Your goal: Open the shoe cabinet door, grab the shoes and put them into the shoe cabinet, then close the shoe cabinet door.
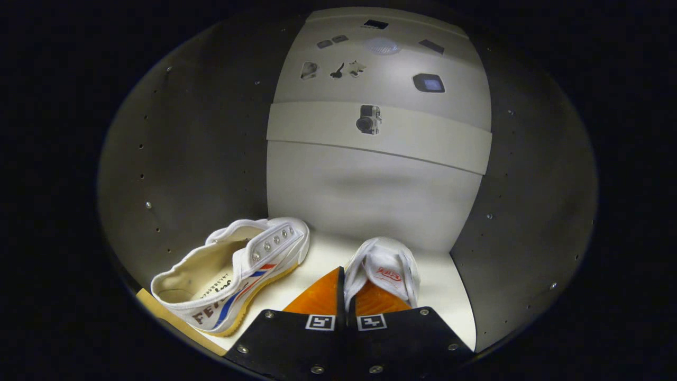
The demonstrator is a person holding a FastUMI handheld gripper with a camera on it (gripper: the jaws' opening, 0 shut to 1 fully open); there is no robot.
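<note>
Two white shoes are seen on a cream shelf (317, 259). The left shoe (238, 270) is marked with red and blue stripes and a yellow sole. The right shoe (389, 270) is marked with red. The fingers (317, 299) are orange on black.

Light pools bright on my cabinet floor (317, 264) and back wall (365, 196); dim side walls curve with fisheye warp.

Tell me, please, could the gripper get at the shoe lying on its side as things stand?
Probably not yet: the gripper is shut on the second shoe, so its fingers are taken. The tipped shoe lies close beside them on the cabinet floor, nothing between.
</note>
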